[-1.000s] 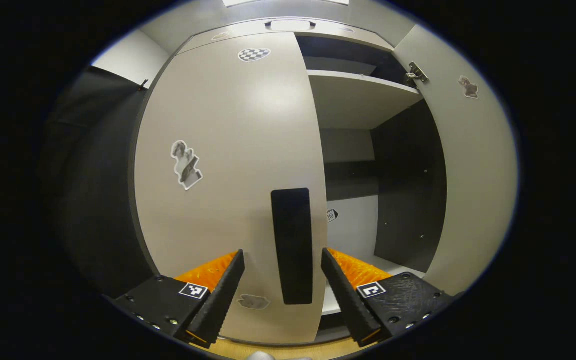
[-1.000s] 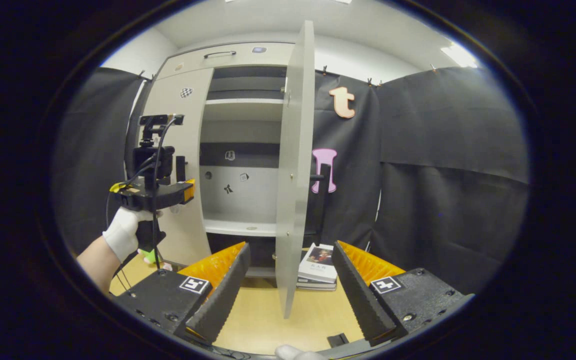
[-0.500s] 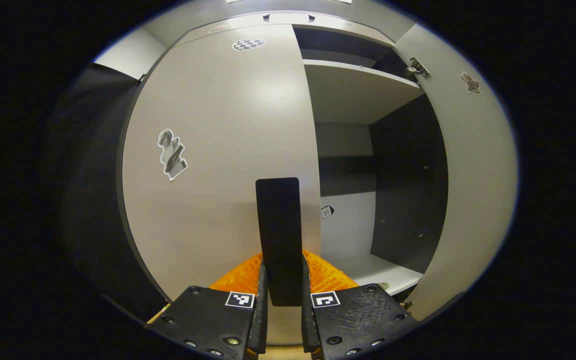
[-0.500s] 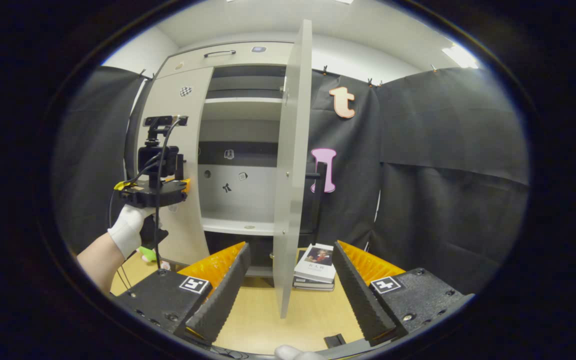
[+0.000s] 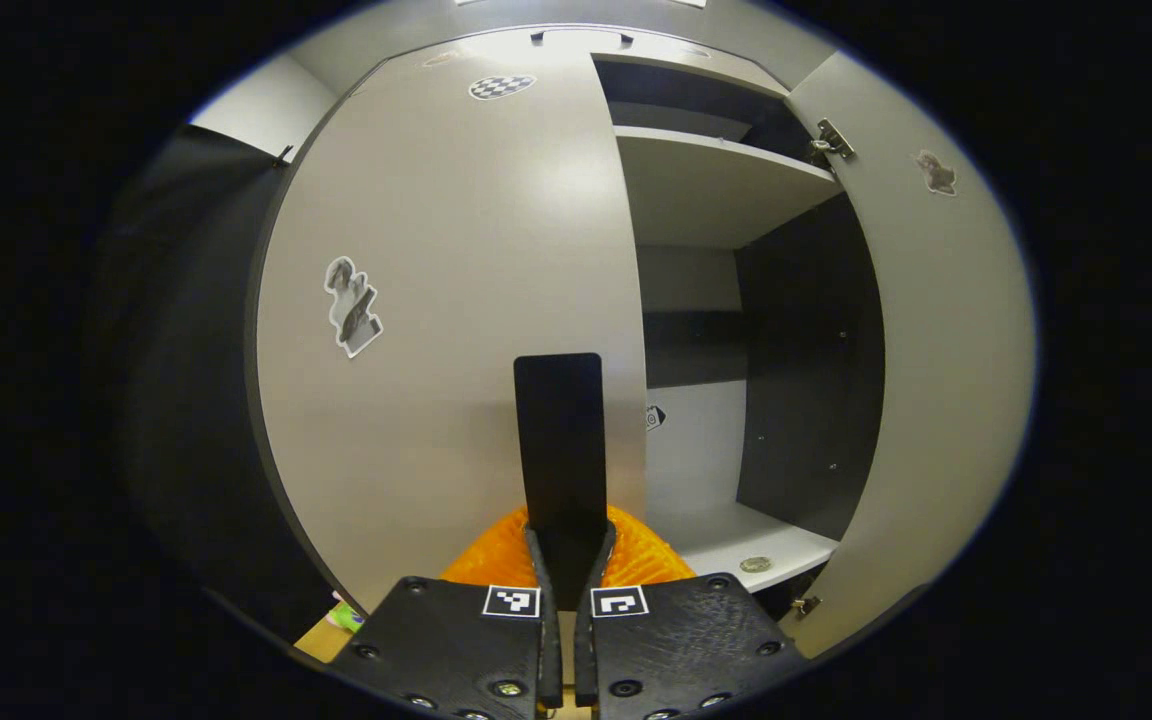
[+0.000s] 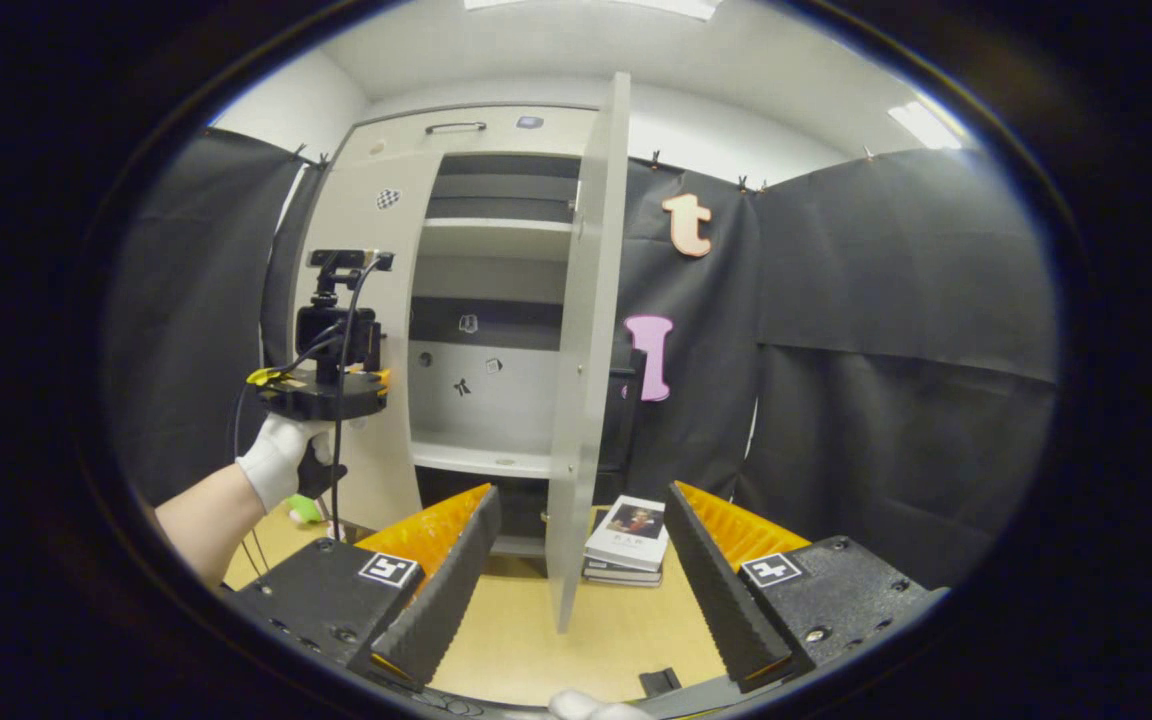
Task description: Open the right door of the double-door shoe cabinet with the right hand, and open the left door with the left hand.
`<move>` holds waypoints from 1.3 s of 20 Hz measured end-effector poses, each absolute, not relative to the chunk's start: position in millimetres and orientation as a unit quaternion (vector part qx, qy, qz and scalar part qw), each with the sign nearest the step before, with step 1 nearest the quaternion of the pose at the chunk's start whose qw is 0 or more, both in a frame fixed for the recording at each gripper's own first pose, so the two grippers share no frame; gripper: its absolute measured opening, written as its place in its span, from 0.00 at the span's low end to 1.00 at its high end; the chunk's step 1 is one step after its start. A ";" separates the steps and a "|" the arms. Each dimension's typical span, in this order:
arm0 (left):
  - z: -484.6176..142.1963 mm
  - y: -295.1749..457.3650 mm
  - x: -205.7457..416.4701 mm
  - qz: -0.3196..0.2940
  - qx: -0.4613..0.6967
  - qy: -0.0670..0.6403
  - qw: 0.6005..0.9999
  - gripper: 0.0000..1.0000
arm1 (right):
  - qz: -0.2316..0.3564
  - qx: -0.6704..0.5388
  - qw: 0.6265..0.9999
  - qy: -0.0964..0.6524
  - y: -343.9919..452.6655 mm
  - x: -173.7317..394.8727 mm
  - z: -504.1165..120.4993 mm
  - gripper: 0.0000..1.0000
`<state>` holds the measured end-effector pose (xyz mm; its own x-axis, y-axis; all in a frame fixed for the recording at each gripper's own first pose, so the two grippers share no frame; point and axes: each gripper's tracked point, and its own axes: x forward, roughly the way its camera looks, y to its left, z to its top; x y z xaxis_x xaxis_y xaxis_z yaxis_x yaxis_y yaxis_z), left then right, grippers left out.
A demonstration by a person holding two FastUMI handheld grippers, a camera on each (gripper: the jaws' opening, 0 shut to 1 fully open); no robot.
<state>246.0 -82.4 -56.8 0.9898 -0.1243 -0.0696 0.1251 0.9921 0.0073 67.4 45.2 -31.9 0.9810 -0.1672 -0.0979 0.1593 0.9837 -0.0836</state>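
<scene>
Clamping the left door's handle straight ahead, your left hand-held gripper is set to pull, while your right hand-held gripper hangs released behind the open right door.

Grey doors, black handle, checkered sticker

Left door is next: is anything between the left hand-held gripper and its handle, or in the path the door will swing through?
Nothing visible. The left hand-held gripper is already closed on the black handle of the left door. The right door is swung open and stands apart, and the books lie on the floor beyond it, away from the left door.
</scene>
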 end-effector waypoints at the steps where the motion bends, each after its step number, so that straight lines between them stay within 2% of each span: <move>1: -56.2 -81.3 242.5 -0.065 0.006 0.033 0.997 0.05 | -0.081 -0.039 0.995 0.052 45.7 66.7 -32.8 1.00; 10: -54.2 -63.2 208.0 -0.074 -0.001 0.029 0.997 0.04 | -0.047 -0.031 0.997 0.048 63.8 65.9 -35.0 1.00; 18: -52.6 -35.5 173.1 -0.059 -0.007 0.032 0.998 0.04 | 0.004 -0.028 0.998 0.057 87.3 63.8 -39.8 1.00; 26: -54.0 17.3 144.1 -0.011 0.000 0.030 0.999 0.02 | 0.051 -0.022 0.997 0.062 109.8 67.9 -42.4 1.00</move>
<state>144.1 17.3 -54.0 0.9979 -0.0221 -0.0604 0.0221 0.9998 -0.0015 67.9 109.8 -42.4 0.9870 0.0999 -0.1255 -0.1053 0.9937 -0.0371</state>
